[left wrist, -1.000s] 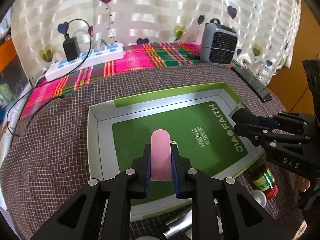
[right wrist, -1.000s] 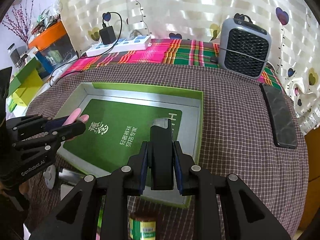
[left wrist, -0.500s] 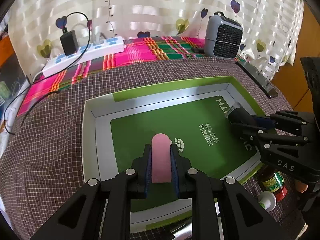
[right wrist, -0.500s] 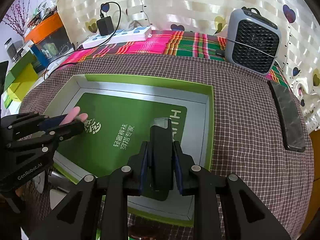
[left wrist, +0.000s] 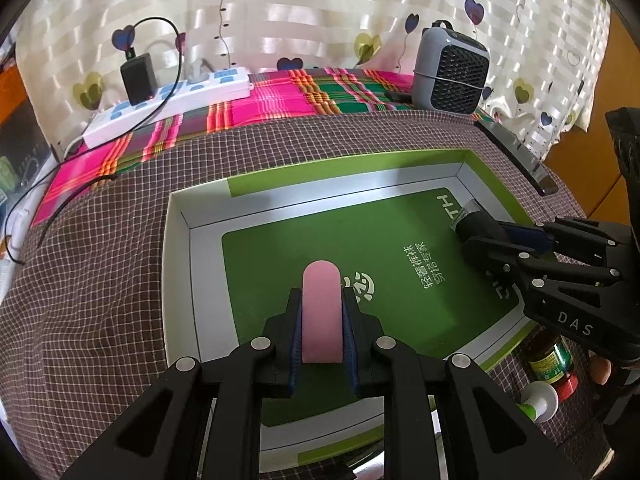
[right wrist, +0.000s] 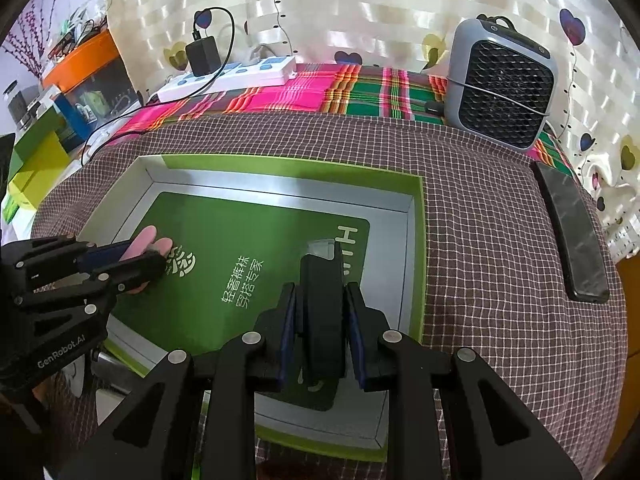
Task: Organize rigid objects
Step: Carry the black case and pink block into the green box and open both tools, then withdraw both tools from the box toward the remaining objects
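Now both grippers hover over the box [left wrist: 192, 240], the left gripper [left wrist: 322, 320] clamping a pink bar [left wrist: 321, 312], the right gripper [right wrist: 322, 320] gripping a black bar [right wrist: 322, 308]. Placing is underway, I'd say; next, lower each and let go.

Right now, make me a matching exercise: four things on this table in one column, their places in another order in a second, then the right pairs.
Things:
1. pink object
2. black object
3. grey fan
4. phone

Places:
A. lying on the checked cloth, right of the green box
B. held in the left gripper over the box
C. standing at the back by the curtain
D. held in the right gripper over the box

Pairs: 1-B, 2-D, 3-C, 4-A
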